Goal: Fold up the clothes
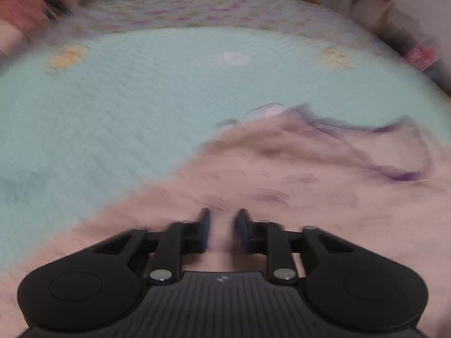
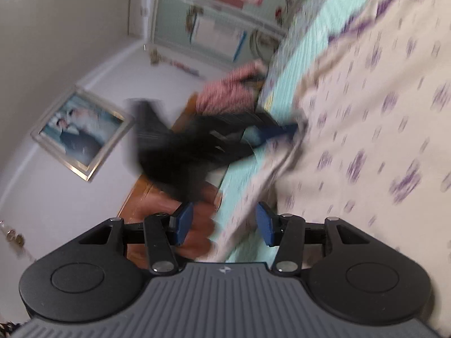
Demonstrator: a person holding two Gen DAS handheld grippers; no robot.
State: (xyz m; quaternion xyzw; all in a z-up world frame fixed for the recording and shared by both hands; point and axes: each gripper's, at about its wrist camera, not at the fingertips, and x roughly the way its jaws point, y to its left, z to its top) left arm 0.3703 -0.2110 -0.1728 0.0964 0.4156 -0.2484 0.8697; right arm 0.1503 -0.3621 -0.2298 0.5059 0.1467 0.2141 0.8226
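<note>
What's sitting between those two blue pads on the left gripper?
In the left wrist view, a fold of the pale pink patterned garment lies between the left gripper pads.

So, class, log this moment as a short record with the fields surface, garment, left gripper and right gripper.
surface: mint quilted bedspread
garment: pale pink cloth with purple print and trim, spread on the bedspread
left gripper: low over the garment, jaws narrow, cloth showing between them; grip unclear through blur
right gripper: jaws open at the garment's edge, not pinching it
</note>
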